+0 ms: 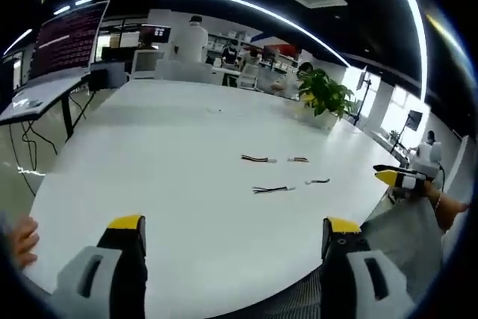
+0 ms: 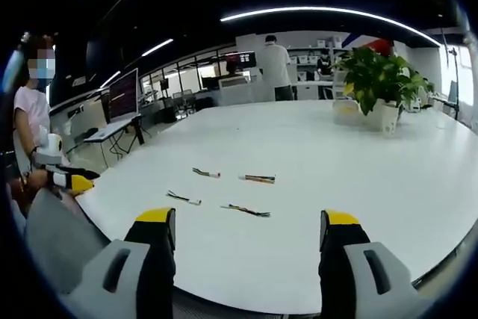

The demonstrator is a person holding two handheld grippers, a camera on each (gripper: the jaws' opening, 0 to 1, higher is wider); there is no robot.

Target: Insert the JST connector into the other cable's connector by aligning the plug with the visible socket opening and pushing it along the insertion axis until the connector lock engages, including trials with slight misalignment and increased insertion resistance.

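The left gripper [image 1: 233, 240] and the right gripper [image 2: 249, 231] are both hanging wide open over the near edge of the big white table [image 1: 172, 147], and they are holding nothing at all. Farther out on the table, 4 short cable pieces are lying apart from each other: in the right gripper view, 1 cable [image 2: 184, 199] and another cable [image 2: 249, 211] are nearer, and 2 more [image 2: 206, 173] [image 2: 258, 178] are sitting behind them. No plug is being pushed into a socket yet, so I think the whole job is waiting to be done, and far beyond the cables a green plant [image 2: 382, 80] is standing in its pot.
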